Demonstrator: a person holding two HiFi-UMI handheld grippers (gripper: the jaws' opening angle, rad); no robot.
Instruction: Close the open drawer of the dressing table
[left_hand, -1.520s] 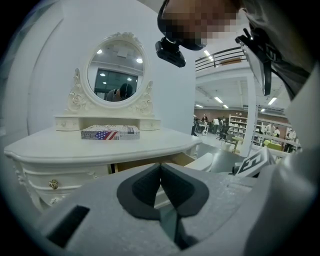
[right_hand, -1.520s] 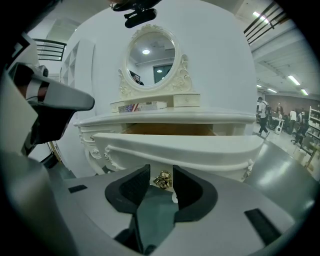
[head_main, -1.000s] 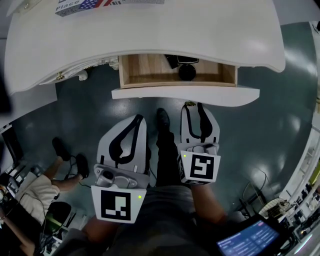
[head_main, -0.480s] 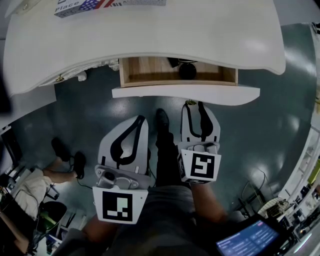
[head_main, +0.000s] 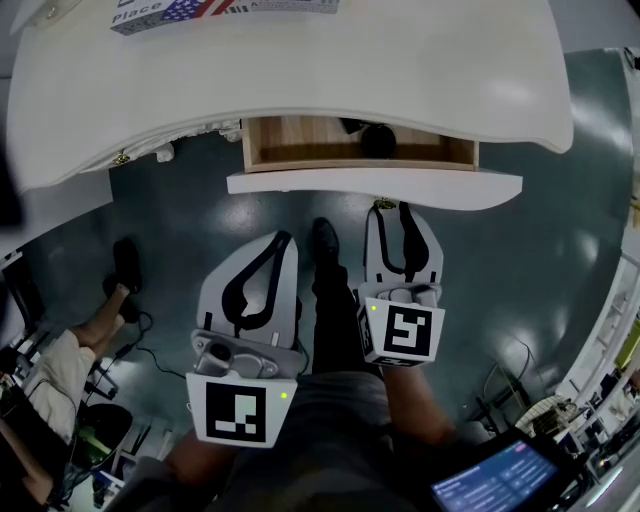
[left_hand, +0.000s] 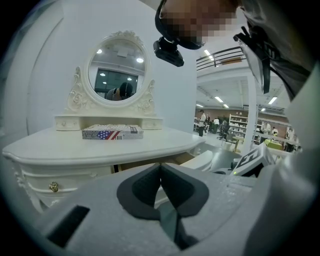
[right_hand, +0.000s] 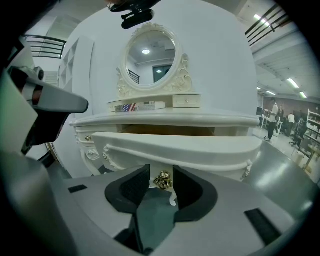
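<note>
The white dressing table (head_main: 300, 60) has its centre drawer (head_main: 300, 183) pulled partly out, showing a wooden inside with a black object (head_main: 375, 140). My right gripper (head_main: 386, 212) sits at the drawer front (right_hand: 175, 147), open, with the small gold knob (right_hand: 162, 181) between its fingertips; whether they touch it is unclear. My left gripper (head_main: 278, 240) hangs lower and to the left, well short of the drawer, with its jaws shut on nothing (left_hand: 160, 167).
A flag-printed box (head_main: 180, 12) lies on the tabletop below the oval mirror (right_hand: 150, 60). A side drawer has a gold knob (head_main: 120, 157). Another person's legs (head_main: 70, 370) and cables are at the left; a lit screen (head_main: 495, 480) at bottom right.
The drawer has slid a little way in, with less of its wooden inside showing. My right gripper moved forward with it. The person's feet at the left shifted.
</note>
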